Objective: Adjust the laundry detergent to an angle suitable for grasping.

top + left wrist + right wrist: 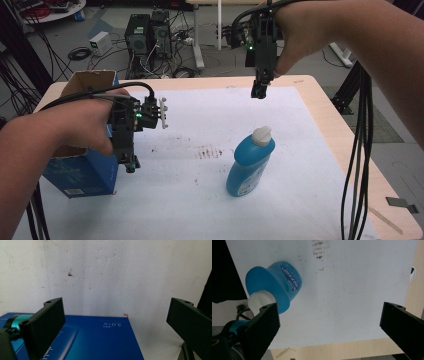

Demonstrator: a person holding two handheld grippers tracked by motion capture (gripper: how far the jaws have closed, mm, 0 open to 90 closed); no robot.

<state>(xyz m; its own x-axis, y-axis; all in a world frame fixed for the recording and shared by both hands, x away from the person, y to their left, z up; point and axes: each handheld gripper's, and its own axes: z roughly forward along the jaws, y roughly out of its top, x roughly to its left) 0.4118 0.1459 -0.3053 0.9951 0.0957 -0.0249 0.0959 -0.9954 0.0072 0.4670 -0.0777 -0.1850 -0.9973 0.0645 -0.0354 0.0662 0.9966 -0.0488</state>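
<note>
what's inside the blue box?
The blue box stands open-topped, with brown inner walls showing at its far edge. The left hand and tool cover most of the opening, so any contents are hidden.

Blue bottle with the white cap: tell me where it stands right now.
In the high view the blue bottle stands upright on the white sheet, right of centre, below the raised right gripper and well right of the blue box.
</note>
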